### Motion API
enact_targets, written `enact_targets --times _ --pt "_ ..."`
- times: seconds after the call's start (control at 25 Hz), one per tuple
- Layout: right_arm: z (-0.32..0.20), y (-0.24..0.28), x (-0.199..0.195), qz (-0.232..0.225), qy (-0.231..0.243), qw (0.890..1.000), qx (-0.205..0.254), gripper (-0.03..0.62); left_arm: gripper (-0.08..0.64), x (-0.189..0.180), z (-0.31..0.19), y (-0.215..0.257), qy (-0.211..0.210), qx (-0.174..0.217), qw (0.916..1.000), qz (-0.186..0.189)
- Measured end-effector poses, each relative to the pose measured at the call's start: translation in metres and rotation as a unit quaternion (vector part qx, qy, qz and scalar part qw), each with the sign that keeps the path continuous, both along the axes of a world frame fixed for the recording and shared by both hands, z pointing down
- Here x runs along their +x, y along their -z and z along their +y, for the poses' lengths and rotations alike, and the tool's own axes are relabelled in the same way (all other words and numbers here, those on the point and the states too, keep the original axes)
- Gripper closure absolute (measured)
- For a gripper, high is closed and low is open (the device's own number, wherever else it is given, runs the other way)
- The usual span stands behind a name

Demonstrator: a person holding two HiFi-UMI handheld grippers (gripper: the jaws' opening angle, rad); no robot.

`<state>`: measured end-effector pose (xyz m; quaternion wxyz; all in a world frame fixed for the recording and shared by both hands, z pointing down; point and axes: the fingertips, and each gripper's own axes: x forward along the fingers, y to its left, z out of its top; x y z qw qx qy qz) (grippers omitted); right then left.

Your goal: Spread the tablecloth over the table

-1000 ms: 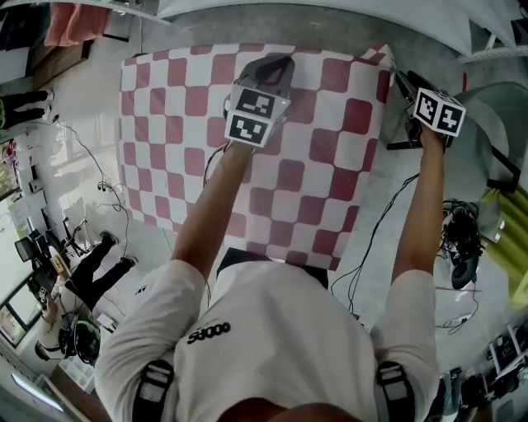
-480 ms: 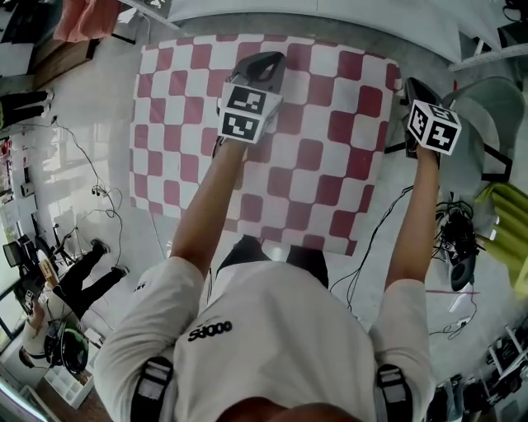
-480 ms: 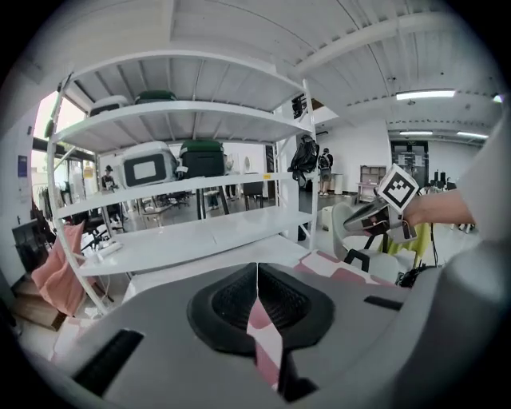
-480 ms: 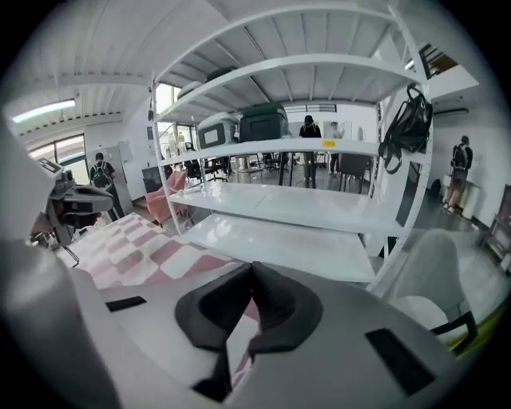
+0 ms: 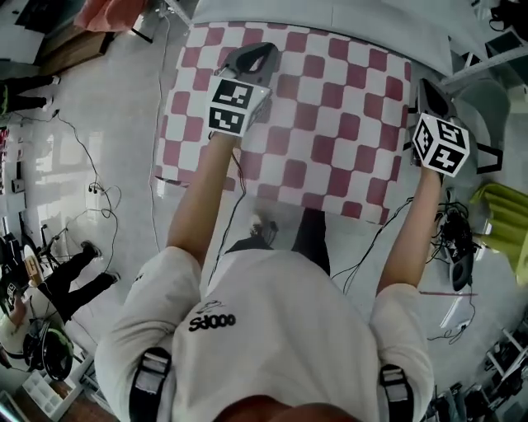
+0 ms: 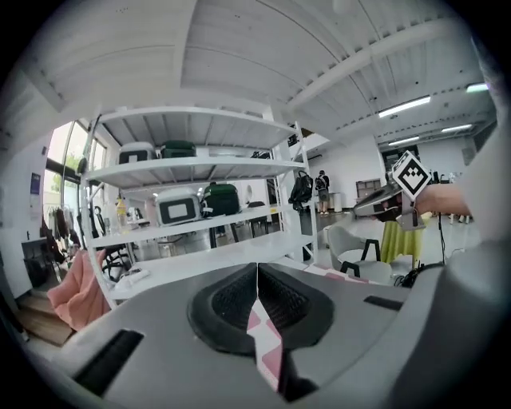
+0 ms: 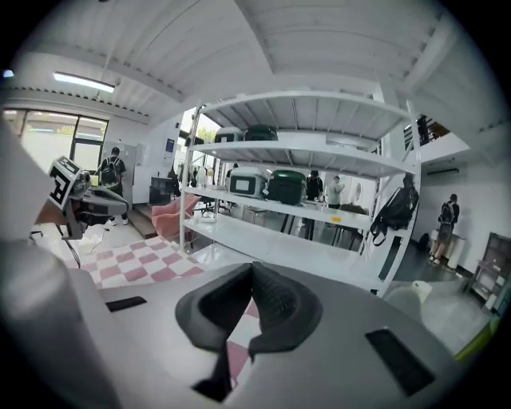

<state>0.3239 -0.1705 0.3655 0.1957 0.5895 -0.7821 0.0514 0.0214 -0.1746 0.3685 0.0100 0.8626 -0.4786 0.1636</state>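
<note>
Tablecloth [image 5: 330, 124]: one, checked in red and white, held up flat in front of the person, its far edge close against the white table [image 5: 330, 12]; the near edge is seen hanging free above the floor.
Left gripper [image 5: 257, 51]: one, jaws closed tight on the tablecloth near its far edge, in from the left side; a fold of checked cloth is seen pinched between its pads in the left gripper view.
Right gripper [image 5: 429, 86]: one, jaws pressed together on the cloth's right edge, near the far right corner; checked cloth is seen between its pads in the right gripper view.
Marker cubes: two, one carried on each gripper.
Arms: two, both stretched forward, well apart.
Shelving rack [image 6: 192, 172]: one, white, standing beyond the table.
Cases on the rack: four are counted, two on each of two shelves.
Chair [image 5: 483, 107]: one, grey, just beside the right gripper.
Cables: several are seen lying on the floor at both sides.
</note>
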Motion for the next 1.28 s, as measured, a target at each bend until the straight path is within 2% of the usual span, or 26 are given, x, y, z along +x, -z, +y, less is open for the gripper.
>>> enact_targets --times 0.32,0.64,0.96,1.28 --pt "0.119 0.078 -0.091 0.0 0.022 0.998 0.059 0.569 0.529 -0.08 0.105 0.078 -0.005 0.067 0.9976 0.019" --pt "0.222 0.134 -0.175 0.016 0.046 0.993 0.107 0.569 0.529 -0.119 0.204 0.13 -0.036 0.116 0.9925 0.019" --pt "0.292 0.172 -0.224 0.001 0.064 0.988 0.138 0.569 0.529 -0.135 0.27 0.171 -0.055 0.151 0.9866 0.03" --pt "0.312 0.188 -0.248 0.013 0.07 0.986 0.15 0.569 0.529 -0.133 0.298 0.198 -0.075 0.173 0.9816 0.027"
